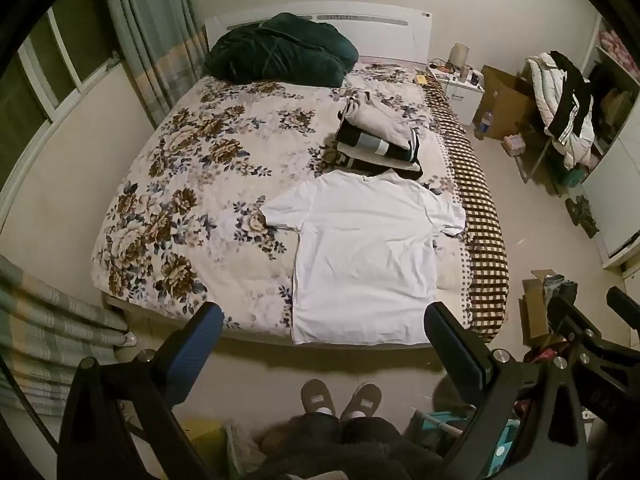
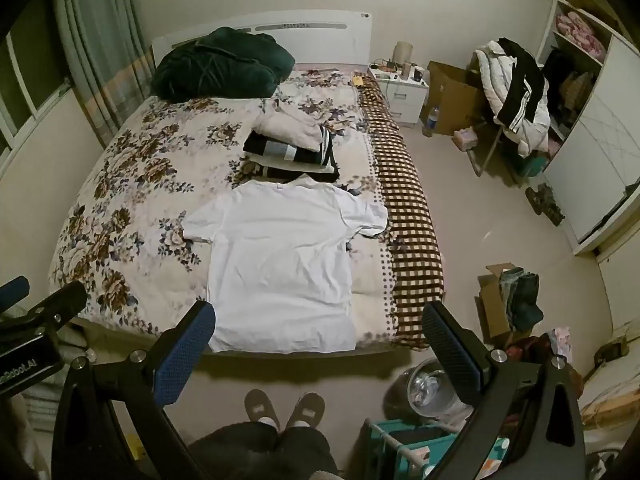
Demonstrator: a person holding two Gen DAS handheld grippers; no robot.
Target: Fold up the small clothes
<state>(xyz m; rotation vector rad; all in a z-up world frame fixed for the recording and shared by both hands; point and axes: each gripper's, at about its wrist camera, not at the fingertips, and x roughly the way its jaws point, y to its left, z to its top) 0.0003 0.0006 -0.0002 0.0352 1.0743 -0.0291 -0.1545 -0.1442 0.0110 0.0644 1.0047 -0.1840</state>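
A white T-shirt [image 1: 366, 256] lies spread flat at the near right of the floral bed [image 1: 192, 184], hem at the foot edge; it also shows in the right wrist view [image 2: 280, 264]. Behind it sits a stack of folded clothes [image 1: 380, 140], also seen in the right wrist view [image 2: 292, 148]. My left gripper [image 1: 324, 328] is open and empty, held high above the foot of the bed. My right gripper [image 2: 320, 328] is open and empty, level with it, to its right. Neither touches the shirt.
A dark green blanket [image 1: 280, 48] lies at the headboard. A checked blanket [image 1: 480, 232] hangs along the bed's right side. A nightstand [image 2: 404, 88], cardboard boxes [image 2: 504, 304], a chair piled with coats [image 2: 516, 92], a bin [image 2: 428, 392] and a wardrobe [image 2: 600, 140] stand on the right. My slippered feet [image 2: 284, 406] are at the bed's foot.
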